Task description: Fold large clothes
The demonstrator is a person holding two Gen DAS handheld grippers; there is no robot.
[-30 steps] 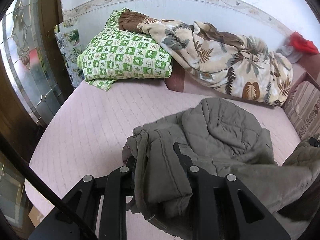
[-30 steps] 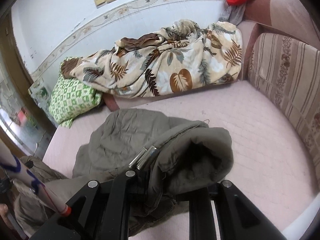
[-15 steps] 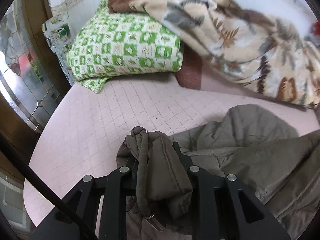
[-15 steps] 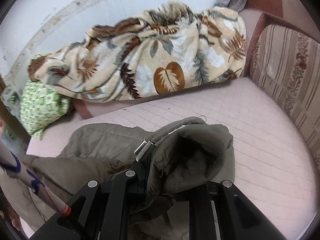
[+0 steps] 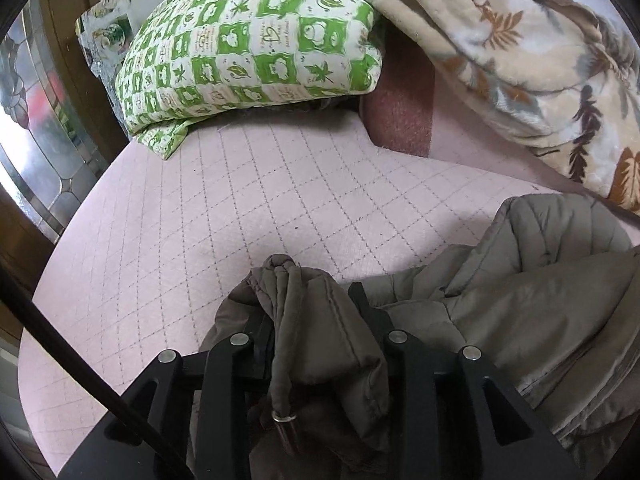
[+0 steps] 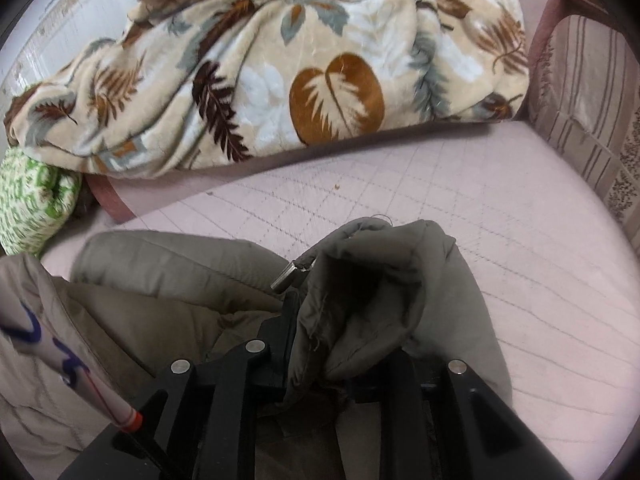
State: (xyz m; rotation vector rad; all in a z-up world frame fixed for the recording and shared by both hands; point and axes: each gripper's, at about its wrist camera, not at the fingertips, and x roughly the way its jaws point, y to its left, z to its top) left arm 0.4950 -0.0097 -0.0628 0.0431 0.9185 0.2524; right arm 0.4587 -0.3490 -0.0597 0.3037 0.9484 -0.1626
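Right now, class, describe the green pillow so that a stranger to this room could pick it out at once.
Start at the pink quilted bed cover and follow it to the end by the patterned-glass door. There lies the pillow, partly under the leaf-print blanket. Only it has green and cream checks with small leaf pictures; the blanket is beige and brown, the jacket plain olive.

both wrist cams close, angled down – shared jacket (image 5: 540, 300), blanket (image 6: 280, 80)

Inventory, counted:
- One olive padded jacket (image 5: 540, 312), at 4 o'clock in the left wrist view.
- One green-checked pillow (image 5: 248, 48), 11 o'clock.
- One leaf-print blanket (image 6: 280, 72), 12 o'clock in the right wrist view.
- One pink quilted mattress (image 5: 224, 208).
- Two grippers: left gripper (image 5: 316, 320), right gripper (image 6: 344, 340).
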